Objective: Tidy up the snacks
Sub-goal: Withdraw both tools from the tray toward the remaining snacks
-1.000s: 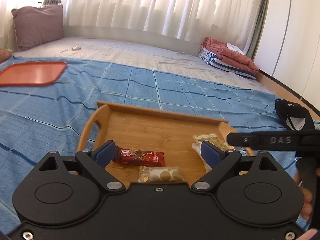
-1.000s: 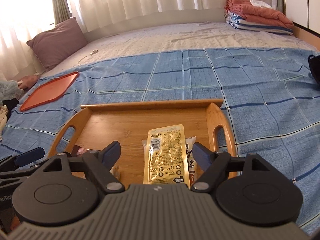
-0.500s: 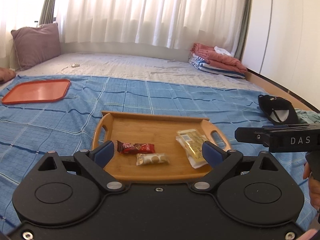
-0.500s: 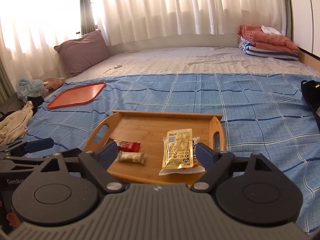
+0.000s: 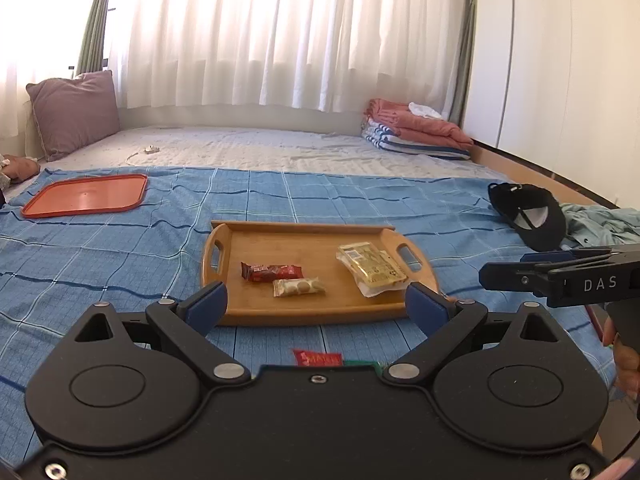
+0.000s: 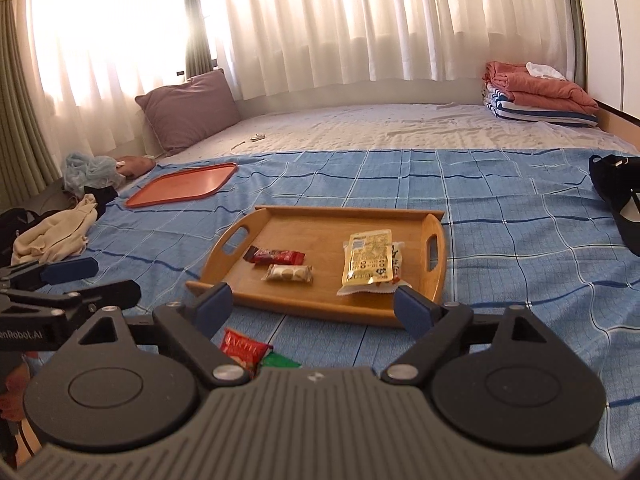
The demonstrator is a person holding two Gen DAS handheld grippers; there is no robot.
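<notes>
A wooden tray (image 5: 312, 314) (image 6: 436, 272) lies on the blue checked blanket and holds a red bar (image 5: 270, 271) (image 6: 276, 256), a clear cookie pack (image 5: 298, 287) (image 6: 287, 273) and a yellow packet (image 5: 370, 268) (image 6: 367, 261) lying on a white one. My left gripper (image 5: 316, 304) stands open, empty, on the near side of the tray. My right gripper (image 6: 310, 306) is open too, its jaws still opening with nothing between them. A red snack pack (image 5: 318, 358) (image 6: 242, 350) and a green one (image 6: 280, 360) lie on the blanket just below the grippers.
An orange tray (image 5: 86, 194) (image 6: 182, 186) lies at the far left. A black cap (image 5: 528, 214) (image 6: 618, 196) rests on the right. A pillow (image 5: 74, 112), folded blankets (image 5: 416, 132) and loose clothes (image 6: 56, 232) line the bed's edges. Curtains hang behind.
Both grippers have drawn back and up from the tray, which now looks smaller and farther. The red and green packs on the blanket have come into view.
</notes>
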